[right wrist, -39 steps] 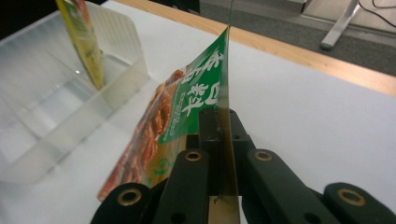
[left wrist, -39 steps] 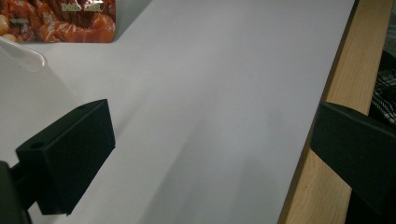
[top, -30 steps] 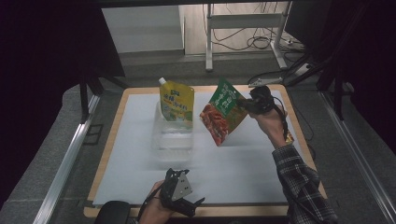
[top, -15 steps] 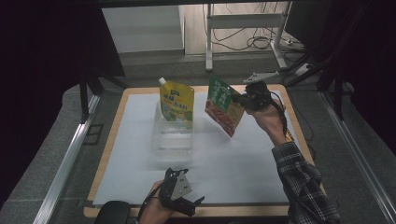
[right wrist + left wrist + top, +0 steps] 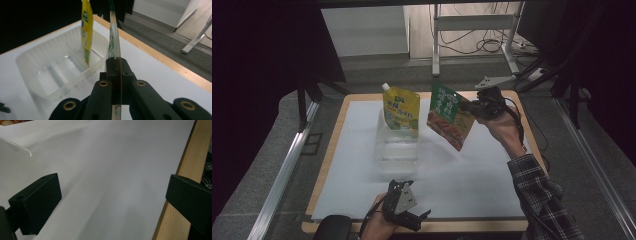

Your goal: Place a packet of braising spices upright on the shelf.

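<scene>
The tray (image 5: 396, 145) stands mid-table with the yellow pouch (image 5: 401, 108) upright inside. The green pouch (image 5: 450, 116) has risen, now airborne right of the tray, pinched edge-on by the right gripper (image 5: 473, 108); likely bound for the tray. The left gripper (image 5: 414, 217) rests released near the tray.

Glossy foil pouch (image 5: 450, 117), clear plastic tray (image 5: 397, 145), matt white sheet (image 5: 462, 175).

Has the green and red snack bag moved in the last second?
Yes. The green and red snack bag rose and drifted left, toward the standing yellow pouch.
</scene>
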Tool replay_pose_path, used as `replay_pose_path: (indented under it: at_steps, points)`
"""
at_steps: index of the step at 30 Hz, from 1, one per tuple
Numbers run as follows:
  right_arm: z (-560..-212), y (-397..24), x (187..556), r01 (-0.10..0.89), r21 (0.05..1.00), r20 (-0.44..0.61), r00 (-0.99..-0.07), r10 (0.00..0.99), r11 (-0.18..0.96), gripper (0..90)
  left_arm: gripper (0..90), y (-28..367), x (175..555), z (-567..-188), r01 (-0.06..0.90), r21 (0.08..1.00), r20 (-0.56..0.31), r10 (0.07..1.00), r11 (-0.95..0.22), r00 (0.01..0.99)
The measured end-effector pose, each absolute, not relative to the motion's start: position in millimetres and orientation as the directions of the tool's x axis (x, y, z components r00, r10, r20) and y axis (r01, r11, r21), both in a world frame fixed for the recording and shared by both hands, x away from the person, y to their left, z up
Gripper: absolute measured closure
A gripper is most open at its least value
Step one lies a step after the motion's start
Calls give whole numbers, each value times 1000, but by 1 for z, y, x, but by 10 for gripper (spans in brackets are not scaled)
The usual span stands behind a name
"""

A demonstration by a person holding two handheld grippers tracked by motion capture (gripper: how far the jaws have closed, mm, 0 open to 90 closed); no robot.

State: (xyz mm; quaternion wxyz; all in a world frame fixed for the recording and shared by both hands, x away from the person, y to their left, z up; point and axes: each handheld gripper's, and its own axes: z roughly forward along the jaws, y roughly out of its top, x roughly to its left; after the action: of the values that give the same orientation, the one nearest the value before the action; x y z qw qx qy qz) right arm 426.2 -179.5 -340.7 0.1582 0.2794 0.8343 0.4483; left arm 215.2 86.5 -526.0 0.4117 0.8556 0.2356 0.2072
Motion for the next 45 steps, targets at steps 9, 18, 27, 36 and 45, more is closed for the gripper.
replay_pose_path:
  at_steps: [9, 18, 27, 36, 45]
  points:
    - [-331, -175, 419, 314, 843, 7, -817, 576, 436, 891, 0, 89, 215, -524, 239, 814, 149, 588, -529, 795]
    - [-324, -167, 416, 306, 850, 29, -840, 541, 429, 891, 0, 92, 214, -522, 243, 823, 143, 602, -513, 786]
    - [-313, -159, 411, 289, 855, 32, -858, 512, 430, 890, 0, 95, 210, -522, 247, 824, 143, 607, -511, 782]
    - [-306, -160, 404, 285, 858, 42, -869, 494, 428, 890, 0, 93, 210, -522, 244, 823, 144, 604, -513, 784]
    - [-310, -143, 408, 273, 859, 49, -887, 459, 434, 890, 0, 93, 211, -522, 238, 823, 146, 597, -516, 789]
